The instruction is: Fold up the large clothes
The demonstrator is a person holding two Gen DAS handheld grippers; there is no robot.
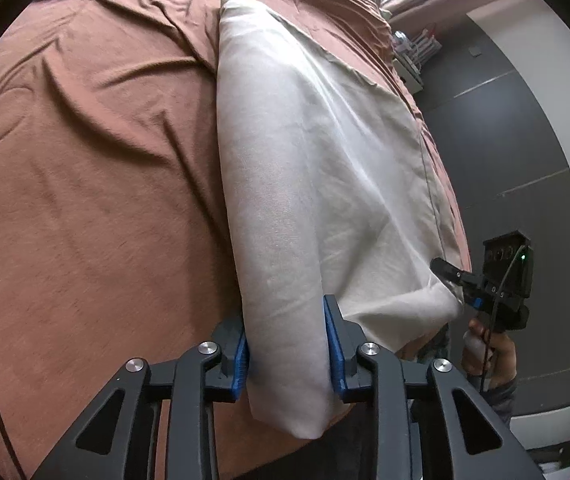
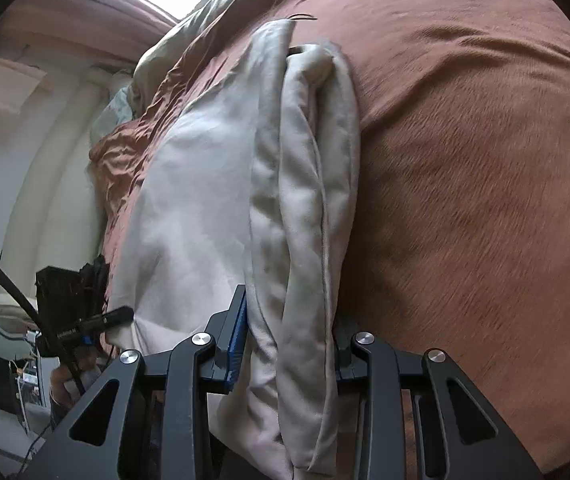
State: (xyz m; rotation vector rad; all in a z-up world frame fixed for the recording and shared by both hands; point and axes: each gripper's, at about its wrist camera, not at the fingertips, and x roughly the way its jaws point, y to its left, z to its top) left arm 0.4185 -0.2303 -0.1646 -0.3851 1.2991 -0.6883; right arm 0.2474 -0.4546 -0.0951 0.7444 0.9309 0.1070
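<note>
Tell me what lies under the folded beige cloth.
The beige cloth lies on a rust-brown bedsheet, which shows all around it. Whatever sits directly beneath the cloth's folded layers is covered.

Bed cover (image 1: 85, 200): rust brown, plain, no pattern. Folded cloth (image 1: 325, 160) on bed cover: pale grey-beige, plain; in right wrist view edge layers slightly darker grey. Left gripper (image 1: 288, 354): black frame, silver rivets, blue fingers (image 1: 241, 364). Right gripper (image 2: 291, 350): same black, blue fingers (image 2: 237, 340). Bedding (image 2: 189, 36) beyond far end of bed cover: olive-grey. Wall (image 1: 505, 140) right of bed cover: dark grey panels beside white.
</note>
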